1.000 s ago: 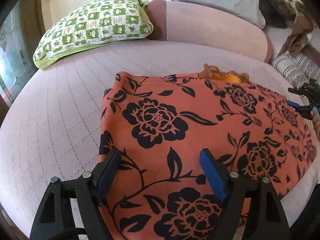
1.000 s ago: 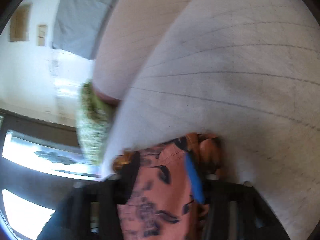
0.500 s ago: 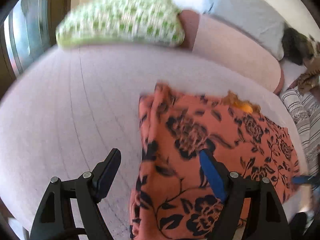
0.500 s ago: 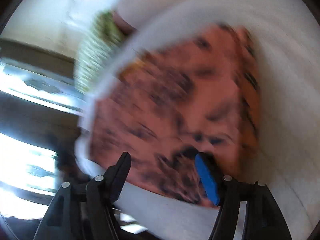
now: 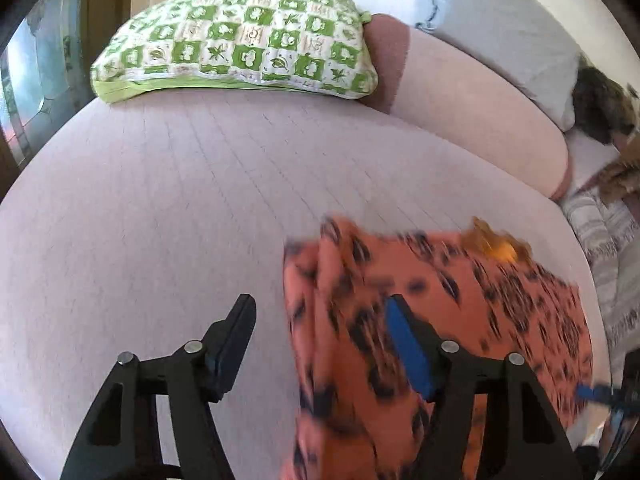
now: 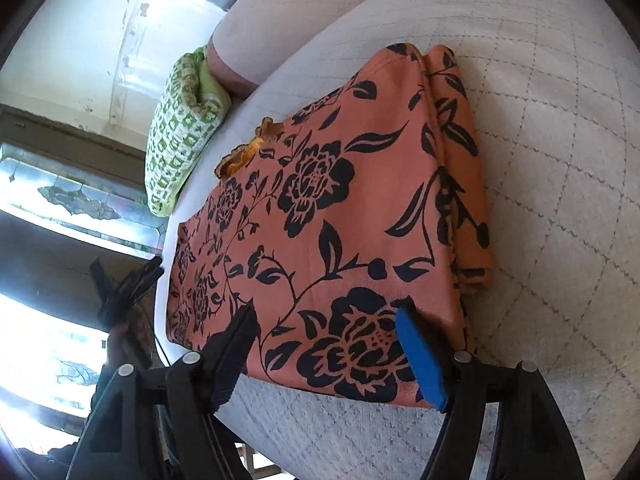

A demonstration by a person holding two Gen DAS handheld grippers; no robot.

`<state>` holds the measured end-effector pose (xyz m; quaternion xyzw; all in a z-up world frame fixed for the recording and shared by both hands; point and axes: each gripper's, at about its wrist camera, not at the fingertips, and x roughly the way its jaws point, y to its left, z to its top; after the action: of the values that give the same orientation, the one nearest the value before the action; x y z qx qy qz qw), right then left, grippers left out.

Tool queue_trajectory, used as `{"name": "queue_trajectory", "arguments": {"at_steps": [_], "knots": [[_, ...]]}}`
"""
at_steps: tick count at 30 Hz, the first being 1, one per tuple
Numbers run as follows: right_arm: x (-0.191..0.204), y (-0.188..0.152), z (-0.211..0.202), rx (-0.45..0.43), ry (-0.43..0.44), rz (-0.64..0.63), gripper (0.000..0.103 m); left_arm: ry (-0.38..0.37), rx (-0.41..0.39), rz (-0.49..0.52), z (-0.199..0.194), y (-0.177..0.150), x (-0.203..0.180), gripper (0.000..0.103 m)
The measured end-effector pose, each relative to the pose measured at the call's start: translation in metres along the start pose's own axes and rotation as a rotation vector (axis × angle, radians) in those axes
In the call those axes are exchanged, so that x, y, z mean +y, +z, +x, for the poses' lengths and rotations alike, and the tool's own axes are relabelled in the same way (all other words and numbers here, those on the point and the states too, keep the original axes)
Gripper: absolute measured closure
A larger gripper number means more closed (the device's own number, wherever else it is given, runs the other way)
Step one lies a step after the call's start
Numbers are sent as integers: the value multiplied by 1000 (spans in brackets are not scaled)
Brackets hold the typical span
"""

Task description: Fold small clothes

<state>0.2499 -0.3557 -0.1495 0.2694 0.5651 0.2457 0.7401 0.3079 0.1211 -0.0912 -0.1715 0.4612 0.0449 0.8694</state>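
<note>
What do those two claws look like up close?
They look alike. The left claw and right claw each have two black plastic arms with triangular cut-outs and round silver pins at the joints. Each arm ends in a flat finger lined with a blue pad. A thin black cable shows beside the right claw's base. No markings or sleeves are visible.

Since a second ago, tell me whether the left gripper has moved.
Yes. The left gripper has shifted left off the floral cloth, toward the green pillow.
</note>
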Motion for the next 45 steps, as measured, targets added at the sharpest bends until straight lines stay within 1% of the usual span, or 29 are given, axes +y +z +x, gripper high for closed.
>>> {"name": "queue_trajectory", "arguments": {"at_steps": [1,2,3,4,5,6,7,8,11,13,14,16,17,19,20,22,23,24,25,27,28,30,32,34,36,39,41,43,45], "knots": [[-1,0,-1,-2,2,-4,28,-13,11,-7,9,8,0,51],[0,-1,1,-4,3,-7,28,-23,29,-12,18,16,2,54],[-1,-1,0,-7,6,-5,28,-16,51,-9,30,22,1,61],[-1,-1,1,-9,10,-5,28,23,68,-1,40,24,1,70],[0,-1,2,-12,8,-6,28,70,86,1,49,21,3,71],[0,0,2,-10,10,-8,28,83,111,-22,59,20,11,70],[0,0,3,-8,12,-7,28,58,103,-54,61,18,17,69],[0,0,3,-8,12,-6,28,56,89,-53,58,17,18,69],[-2,0,2,-7,16,-8,28,96,82,-5,52,11,11,68],[-3,1,0,-8,20,13,28,119,78,-14,47,11,9,62],[-2,1,-1,-8,17,20,28,127,67,-9,43,12,6,63],[3,0,-8,-21,9,39,28,125,14,35,19,11,-4,63],[5,-2,-13,-36,25,47,28,112,-20,60,7,9,-7,62],[9,-5,-25,-92,107,62,27,81,-87,119,-22,-4,-17,60],[8,-6,-27,-109,116,67,26,68,-101,139,-32,-14,-21,59],[-3,-7,-24,-124,79,111,23,69,-82,142,-34,-29,-22,55],[-14,-7,-16,-107,60,153,23,78,-59,144,-31,-37,-23,55],[-22,-9,-11,-105,87,186,23,87,-34,130,-26,-42,-22,55],[-21,-10,-17,-137,91,205,23,88,-15,107,-24,-47,-21,55],[-3,-11,-27,-155,14,162,23,67,-13,79,-34,-62,-21,52],[12,-13,-33,-172,-59,98,23,61,-19,80,-40,-64,-23,46],[28,-19,-39,-185,-115,35,23,56,-45,94,-52,-72,-34,38],[29,-31,-46,-215,-144,74,22,31,-56,130,-65,-81,-49,36],[12,-46,-51,-253,-146,208,22,7,-72,165,-70,-89,-66,32],[-5,-56,-50,-262,-128,305,22,-8,-68,195,-69,-95,-85,32],[-20,-65,-46,-270,-46,407,22,-35,-49,226,-58,-94,-111,32],[-19,-65,-47,-307,-13,420,22,-43,-48,246,-54,-94,-128,32],[-18,-53,-56,-381,-44,401,21,-58,-44,268,-48,-94,-144,32],[-17,-31,-61,-421,-88,339,21,-63,-41,284,-42,-93,-157,32]]}}
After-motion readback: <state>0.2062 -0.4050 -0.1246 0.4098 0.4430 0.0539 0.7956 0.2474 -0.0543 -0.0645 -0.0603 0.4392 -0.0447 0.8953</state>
